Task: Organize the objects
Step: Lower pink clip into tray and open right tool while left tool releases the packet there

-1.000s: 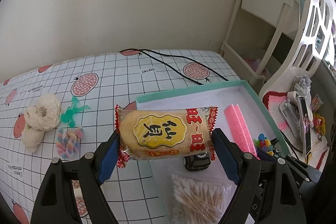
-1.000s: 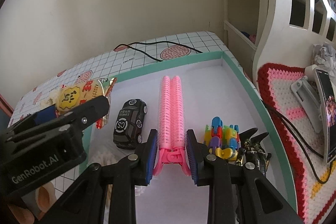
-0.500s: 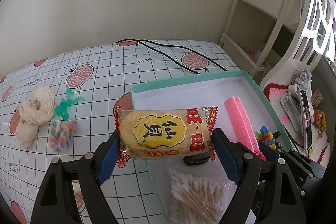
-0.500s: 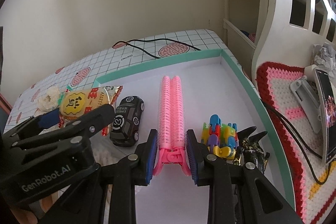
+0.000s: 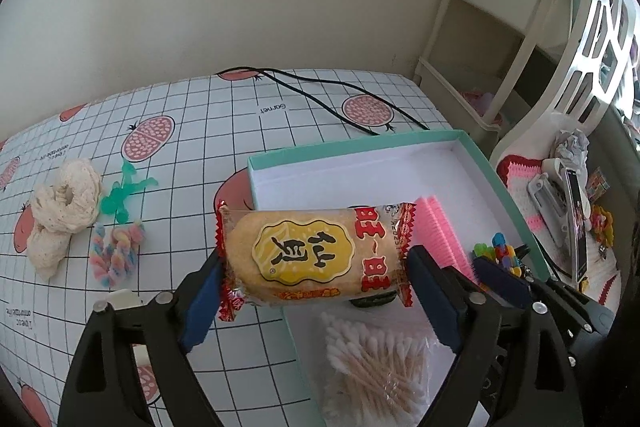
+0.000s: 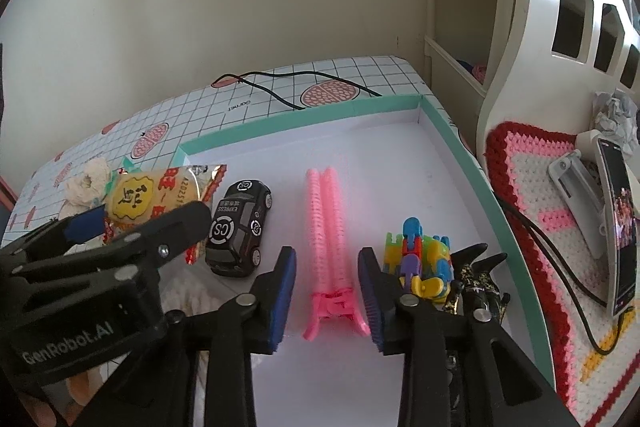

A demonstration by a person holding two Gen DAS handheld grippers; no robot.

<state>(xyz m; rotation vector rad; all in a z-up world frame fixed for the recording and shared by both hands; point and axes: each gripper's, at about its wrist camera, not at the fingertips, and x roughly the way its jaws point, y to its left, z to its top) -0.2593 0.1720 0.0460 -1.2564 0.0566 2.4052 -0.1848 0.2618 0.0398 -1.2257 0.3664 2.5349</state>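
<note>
Two views checked, left to right. On table (image 5: 192, 115) with grid-and-fruit cloth, far left: cream fabric scrunchie (image 5: 64, 203), green figure (image 5: 122, 193) just beside it, pastel twisted piece (image 5: 114, 253) in front of both; all three outside the box and apart from the jaws. Black cable (image 5: 320, 95) noted along the rear of the table. Left gripper (image 5: 314, 283) clamped on snack packet (image 5: 310, 253), blue pads pressing both crimped ends, packet held level above the left wall of teal box (image 5: 344, 145), partly over table, partly over box interior. Inside box, nearest the left wall: bag of cotton swabs (image 5: 376, 371) at the front, black toy car (image 6: 240, 227) behind it, largely hidden by the packet in the left view. Centre of box: pink hair clip (image 6: 326, 227) lying flat, lengthwise, hinge end toward the camera. Right gripper (image 6: 327, 297) low over the clip with jaws spread moderately, pads either side of the hinge end and not touching it; nothing held. Right of the clip: multicoloured block toy (image 6: 420, 259), with black-and-gold claw clip (image 6: 476, 279) touching its right side, both near the right wall. Beyond the box, far right: crocheted mat (image 6: 532, 195) carrying a phone (image 6: 620, 223) on a stand.
</note>
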